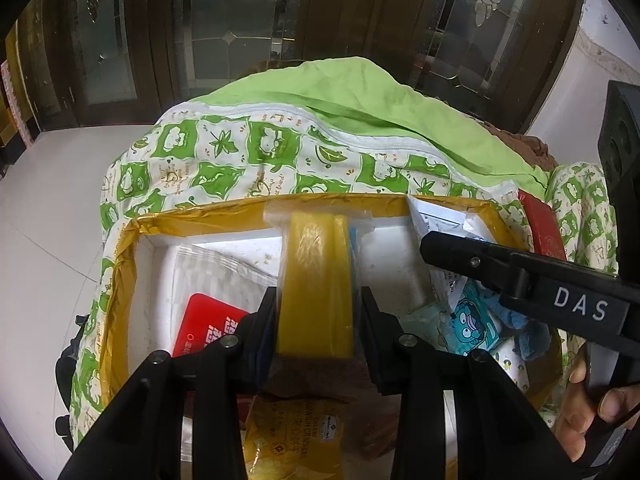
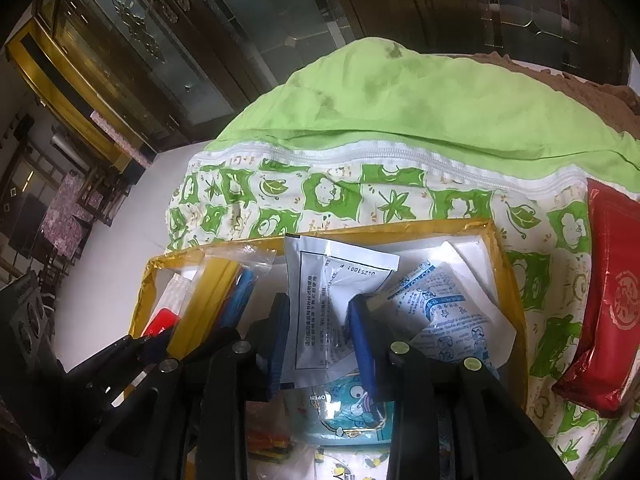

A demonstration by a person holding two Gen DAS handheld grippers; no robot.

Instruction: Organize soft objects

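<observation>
My left gripper [image 1: 316, 312] is shut on a yellow sponge in a clear bag [image 1: 316, 276], held upright over the white foam box [image 1: 224, 240] with yellow-taped rim. My right gripper [image 2: 320, 320] is shut on a white printed packet [image 2: 324, 300] above the same box [image 2: 484, 240]. The right gripper also shows at the right of the left wrist view [image 1: 500, 268]. Inside the box lie a red pack [image 1: 204, 324], a blue cartoon pouch [image 2: 348, 412] and a white-blue sachet [image 2: 444, 312]. The sponge bag appears at left in the right wrist view [image 2: 216, 292].
The box rests on a green and leaf-patterned quilt [image 1: 280, 148]. A red packet [image 2: 608, 312] lies on the quilt to the right. A yellow cracker bag [image 1: 292, 440] lies near the front. White floor [image 1: 48, 220] and dark glass cabinets [image 1: 120, 40] stand behind.
</observation>
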